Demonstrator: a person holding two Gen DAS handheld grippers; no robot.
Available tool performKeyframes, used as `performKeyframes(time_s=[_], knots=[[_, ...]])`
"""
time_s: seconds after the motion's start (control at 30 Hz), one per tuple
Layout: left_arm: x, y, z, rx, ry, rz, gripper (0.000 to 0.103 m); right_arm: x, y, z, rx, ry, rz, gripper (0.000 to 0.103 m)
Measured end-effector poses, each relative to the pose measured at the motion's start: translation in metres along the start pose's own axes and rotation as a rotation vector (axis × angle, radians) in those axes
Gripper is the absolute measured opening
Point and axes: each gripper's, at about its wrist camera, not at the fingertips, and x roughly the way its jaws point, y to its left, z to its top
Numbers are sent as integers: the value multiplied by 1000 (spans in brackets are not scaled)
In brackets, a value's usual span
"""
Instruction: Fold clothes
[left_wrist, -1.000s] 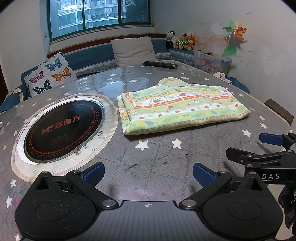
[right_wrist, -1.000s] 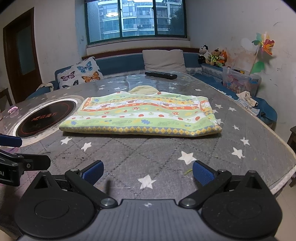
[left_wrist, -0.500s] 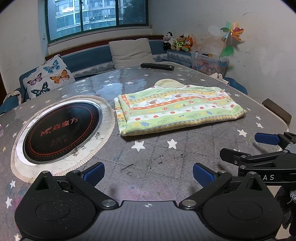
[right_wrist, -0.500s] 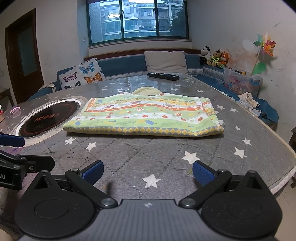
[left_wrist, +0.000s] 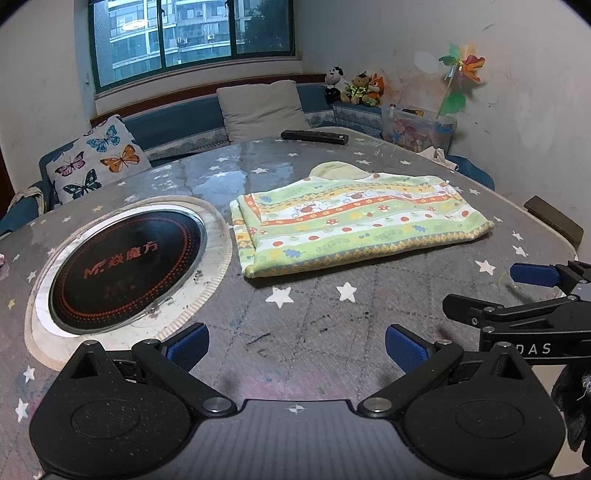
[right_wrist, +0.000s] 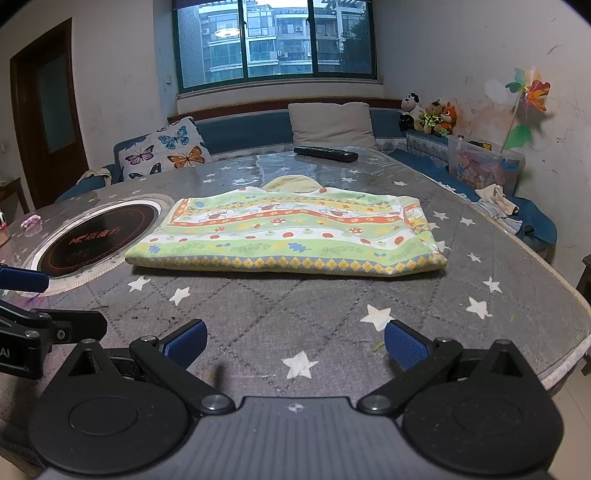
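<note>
The striped, fruit-printed garment (right_wrist: 288, 232) lies folded flat, ahead of both grippers. Left gripper (left_wrist: 295, 341) and right gripper (right_wrist: 295, 341) fingers spread wide, holding nothing.

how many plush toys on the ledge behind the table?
3, side by side on the blue ledge at back right: a panda plush leftmost, a brown bear plush in the middle, an orange plush rightmost. More could be hidden behind them.
</note>
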Motion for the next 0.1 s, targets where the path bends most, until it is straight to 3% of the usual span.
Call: performKeyframes(time_s=[0.1], knots=[[0,2,1,-5,2,-2,103,0,0,2,0,-1,-1,103]])
